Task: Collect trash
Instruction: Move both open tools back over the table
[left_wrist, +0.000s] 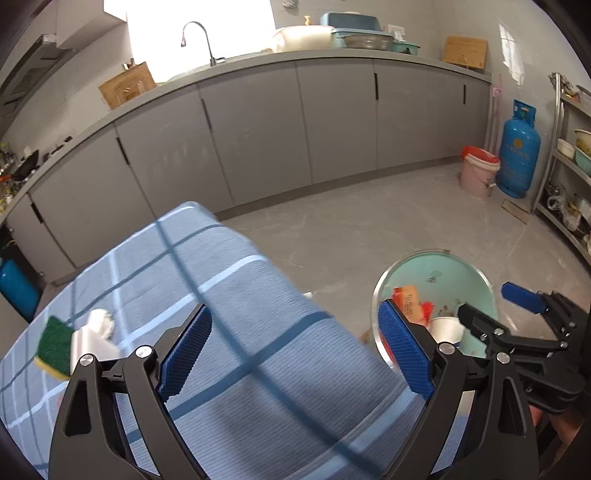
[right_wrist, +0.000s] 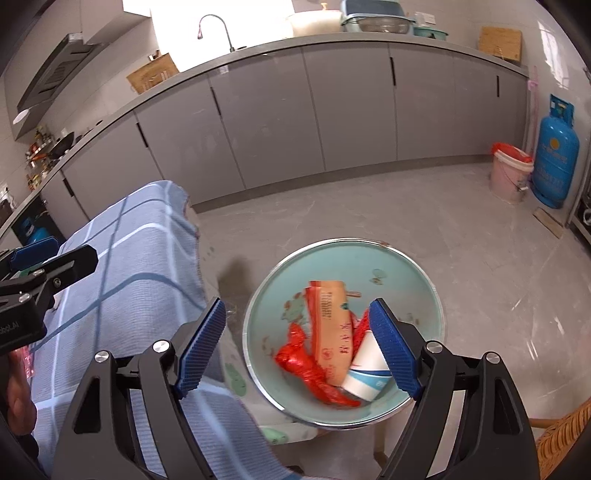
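Both tongs are spread wide and grip nothing. The left tongs (left_wrist: 295, 354) hover over the blue checked cloth (left_wrist: 221, 295) on the desk, with a green sponge (left_wrist: 55, 345) and a white crumpled wad (left_wrist: 98, 328) off to their left. Below the right tongs (right_wrist: 297, 345), the mint-green basin (right_wrist: 388, 266) contains an orange wrapper (right_wrist: 328, 321), a red plastic bag (right_wrist: 306, 365) and a paper cup (right_wrist: 367, 369).

A home kitchen. A long grey desk (right_wrist: 258, 48) on grey cupboards (right_wrist: 266, 122) carries a sink with a curved tap (right_wrist: 218, 27); a range hood (right_wrist: 55, 79) hangs beyond the tap's left side, wash basins (right_wrist: 373, 18) sit to its right, and a blue gas cylinder (right_wrist: 554, 155) stands on the tiled floor (right_wrist: 369, 206) at the desk's far right end.
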